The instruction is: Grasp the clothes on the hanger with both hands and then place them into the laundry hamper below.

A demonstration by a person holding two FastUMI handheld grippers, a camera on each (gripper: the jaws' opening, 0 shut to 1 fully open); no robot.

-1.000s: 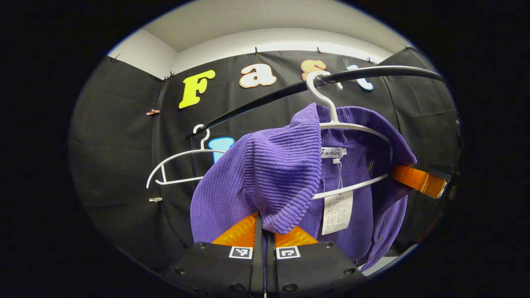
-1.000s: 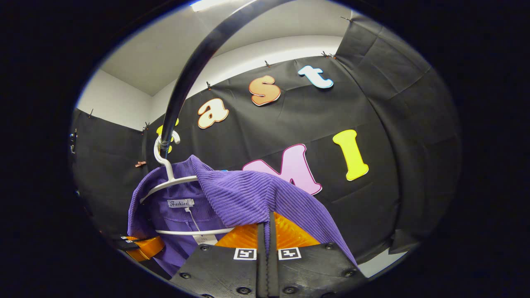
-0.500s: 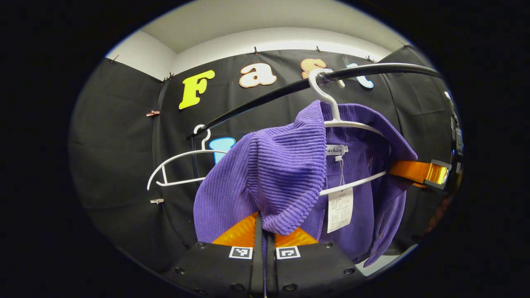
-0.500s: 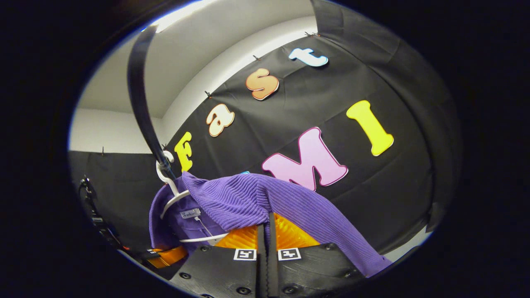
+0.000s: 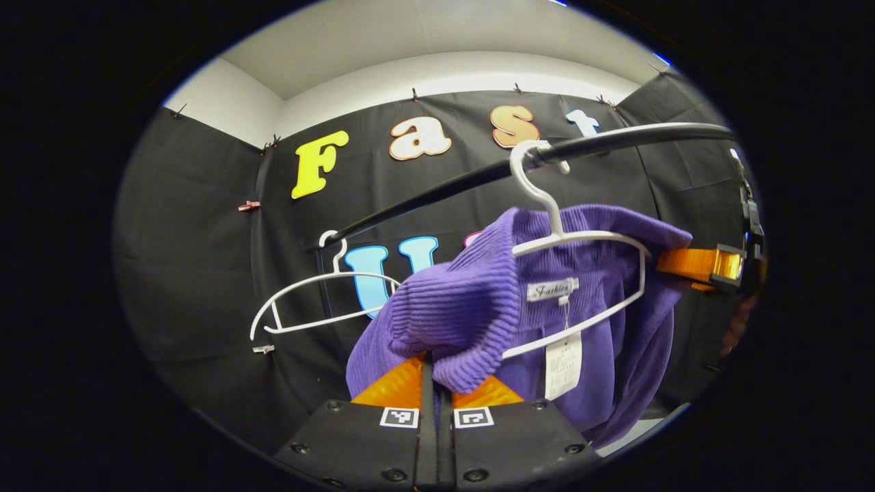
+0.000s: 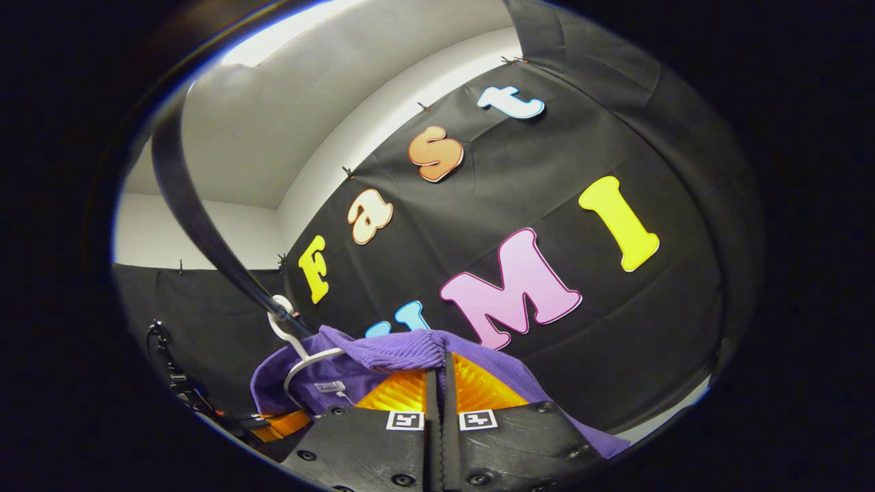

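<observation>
both grippers are pinching the purple sweater (image 5: 472,307), left gripper (image 5: 437,383) low on one shoulder, right gripper (image 6: 441,376) on the other. it's half off the white hanger (image 5: 581,273); best easing both shoulders clear together before lowering.

The sweater (image 5: 472,307) is ribbed knit cloth, matt, with a woven label (image 5: 551,290) and a paper tag (image 5: 563,355). Its hanger (image 5: 581,239) looks like smooth white plastic. The rail (image 5: 478,181) is glossy black. The wall (image 5: 198,260) is matt cloth.
</observation>
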